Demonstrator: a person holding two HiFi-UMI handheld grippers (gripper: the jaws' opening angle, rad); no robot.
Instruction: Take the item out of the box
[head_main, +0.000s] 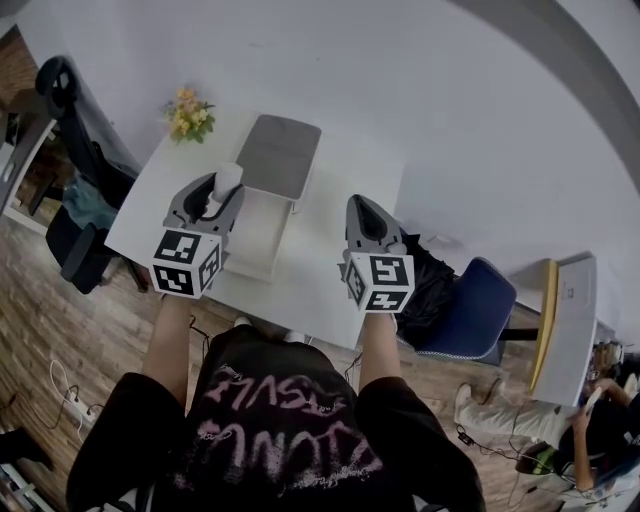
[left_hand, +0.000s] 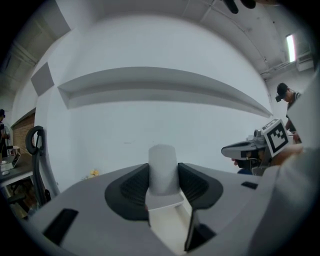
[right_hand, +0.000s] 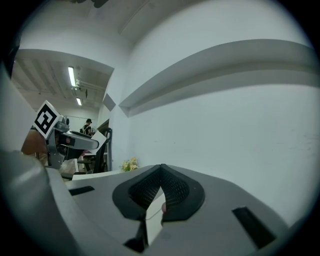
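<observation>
Box (head_main: 262, 225) on the table (head_main: 335, 275), flowers (head_main: 188, 115) at its far left corner, item (left_hand: 163, 162) between left tongs (head_main: 220, 197).

Yellow flowers (head_main: 188, 115) sit at the white table's (head_main: 315, 280) far corner

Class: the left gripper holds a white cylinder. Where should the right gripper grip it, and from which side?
Probably the free end of the white cylinder, which sticks out past the pads of the left gripper. The right gripper, now shut, would open and come from its own side, jaws across the round body.
</observation>
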